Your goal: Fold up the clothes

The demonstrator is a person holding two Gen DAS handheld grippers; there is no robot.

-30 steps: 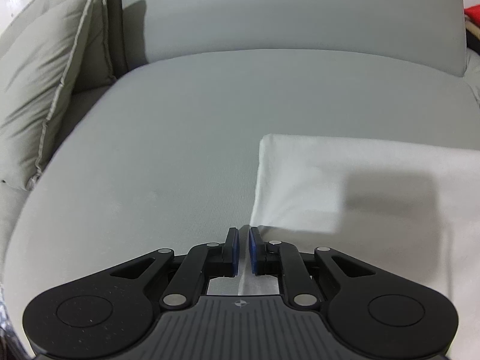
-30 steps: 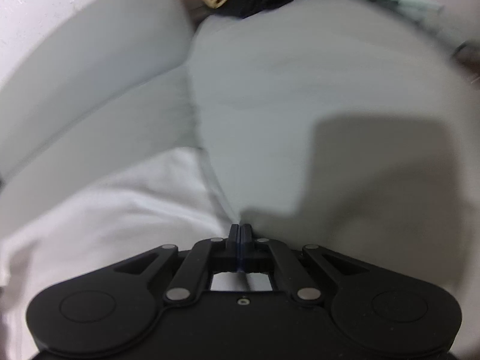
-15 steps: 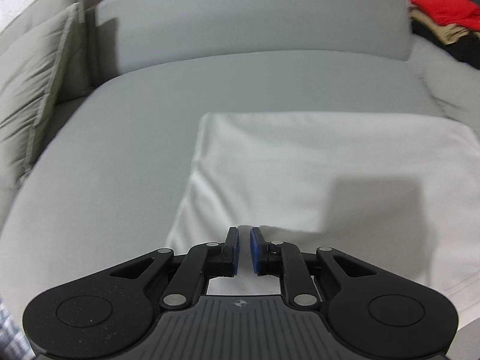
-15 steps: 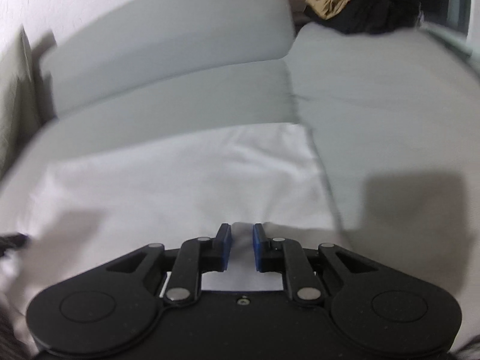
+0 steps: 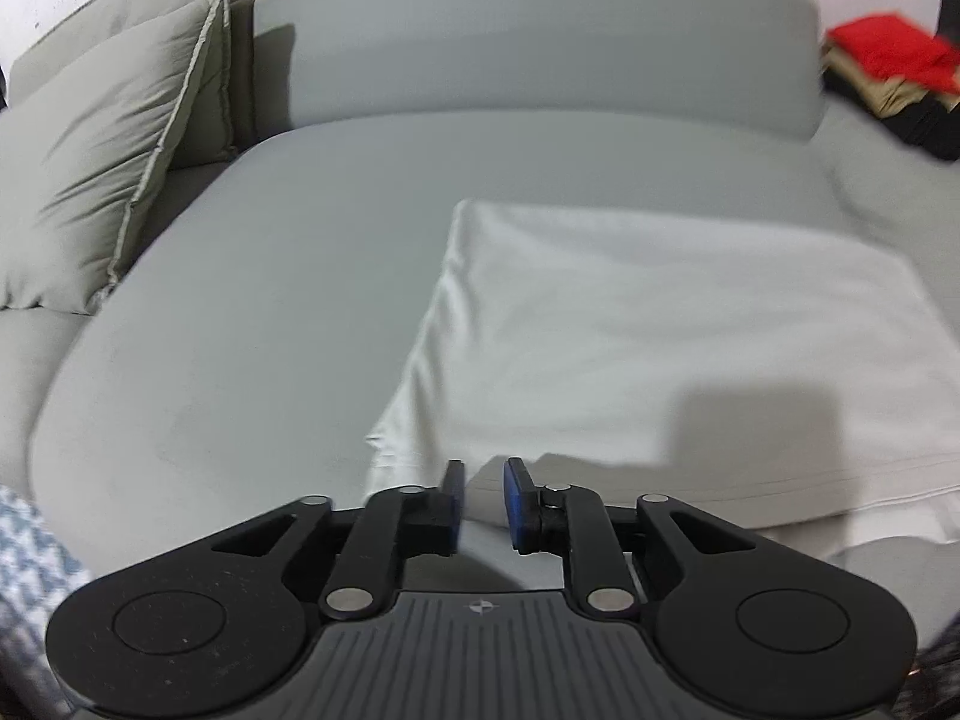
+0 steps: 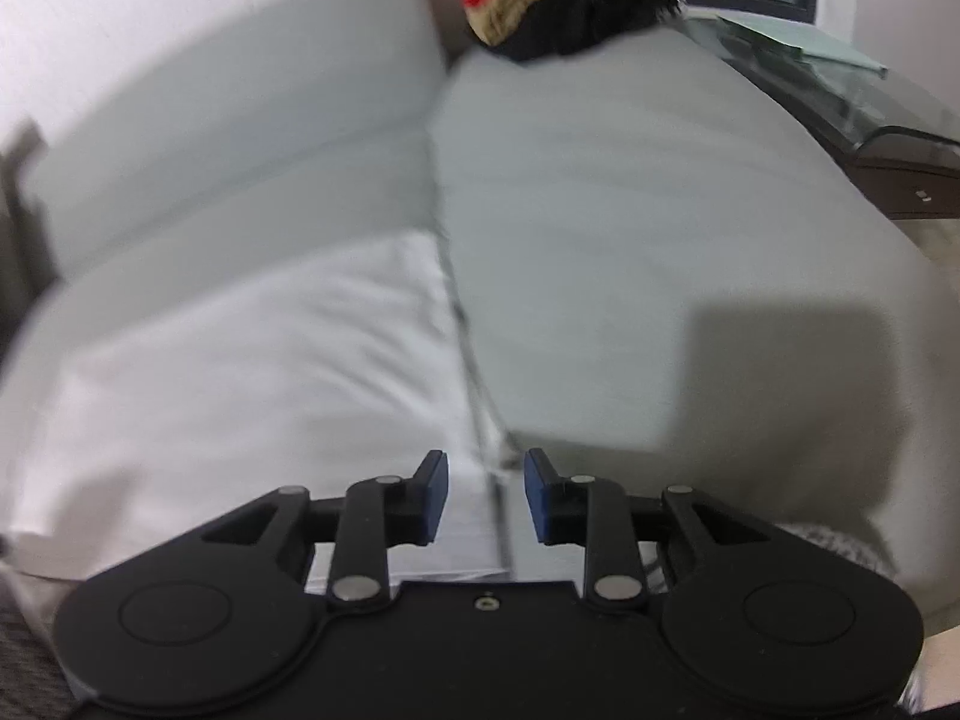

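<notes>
A white garment lies folded flat on the grey sofa seat. Its near left corner sits just ahead of my left gripper, which is open with nothing between its blue pads. In the right wrist view the same white garment fills the left half, its right edge running along the seam between two seat cushions. My right gripper is open over that near right edge, holding nothing.
A grey pillow leans at the sofa's left end, and the backrest runs behind. A pile of red, tan and black clothes sits at the far right. A dark glass-topped table stands beside the sofa.
Both grippers have opened wider and let go of the white garment, which now lies flat. The right gripper was shut on cloth a second ago. Both have drawn back towards its near edge.
</notes>
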